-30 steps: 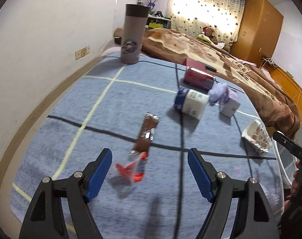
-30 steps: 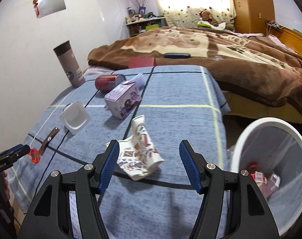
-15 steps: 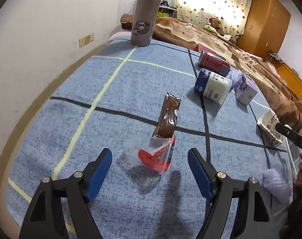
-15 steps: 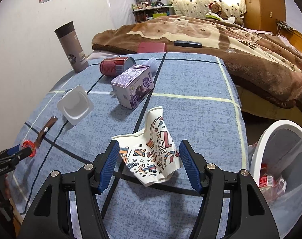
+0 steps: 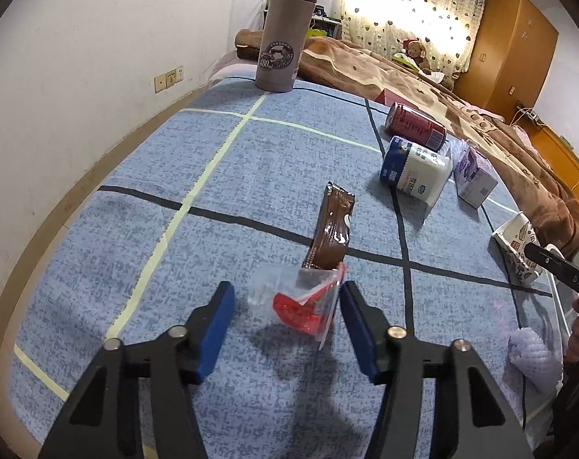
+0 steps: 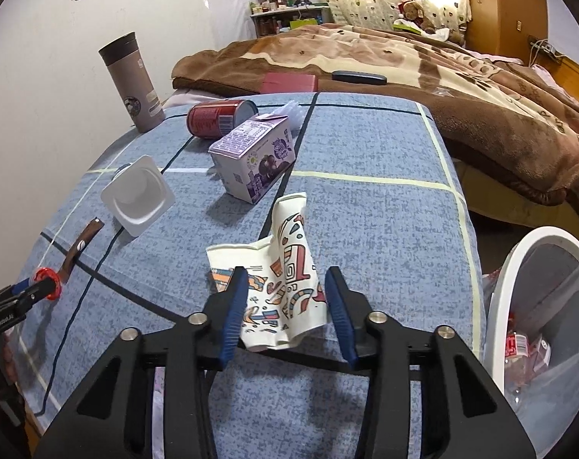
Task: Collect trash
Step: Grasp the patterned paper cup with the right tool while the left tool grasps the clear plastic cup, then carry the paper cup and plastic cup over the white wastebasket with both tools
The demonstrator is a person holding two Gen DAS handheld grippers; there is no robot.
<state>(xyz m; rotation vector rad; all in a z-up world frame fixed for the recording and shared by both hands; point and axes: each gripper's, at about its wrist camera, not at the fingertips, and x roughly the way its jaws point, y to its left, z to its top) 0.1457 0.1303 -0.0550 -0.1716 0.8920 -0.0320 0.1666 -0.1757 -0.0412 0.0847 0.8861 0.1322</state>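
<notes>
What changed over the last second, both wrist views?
Both closed in and are now closing. The left hand-held gripper came down over the clear-and-red wrapper, now between its narrowed jaws. The right hand-held gripper advanced onto the crumpled patterned paper cup, jaws closing around it; contact is not clear on either. Unmoved: tumbler, red can, purple carton, white bin.
</notes>
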